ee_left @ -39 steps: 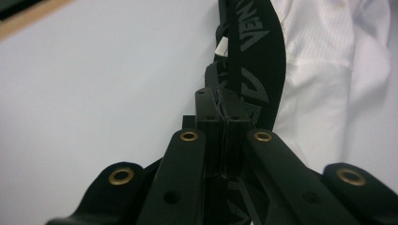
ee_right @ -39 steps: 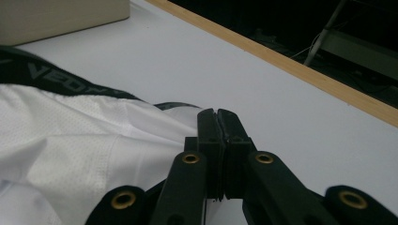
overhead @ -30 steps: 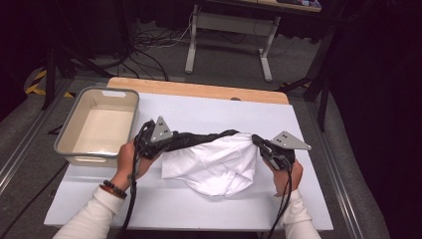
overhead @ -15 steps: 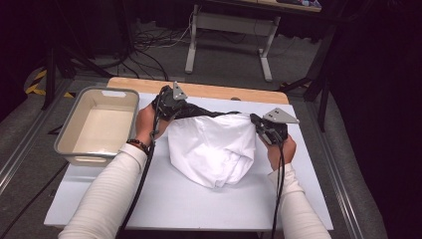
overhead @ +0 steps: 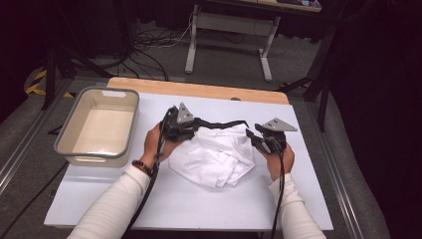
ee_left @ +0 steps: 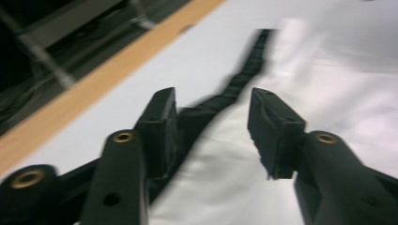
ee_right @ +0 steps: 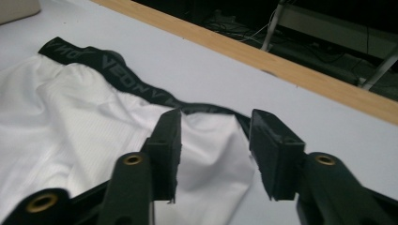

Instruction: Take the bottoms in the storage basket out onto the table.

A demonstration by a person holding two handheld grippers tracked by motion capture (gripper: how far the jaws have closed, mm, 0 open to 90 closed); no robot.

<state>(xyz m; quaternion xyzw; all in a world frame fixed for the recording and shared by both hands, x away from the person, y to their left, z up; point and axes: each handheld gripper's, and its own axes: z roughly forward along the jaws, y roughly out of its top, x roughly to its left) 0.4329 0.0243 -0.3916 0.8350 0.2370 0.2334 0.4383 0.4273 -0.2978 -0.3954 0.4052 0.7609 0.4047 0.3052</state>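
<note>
White cloth underwear with a black waistband lies crumpled beside the grey tub, both tongs wide and empty at its ends; smoothing or folding seems undone.

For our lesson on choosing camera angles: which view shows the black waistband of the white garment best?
The right gripper view: the waistband runs sharp across the frame, its woven lettering visible. The left gripper view shows it blurred, with no lettering legible. The high view shows it as a thin dark strip between the two claws.
</note>
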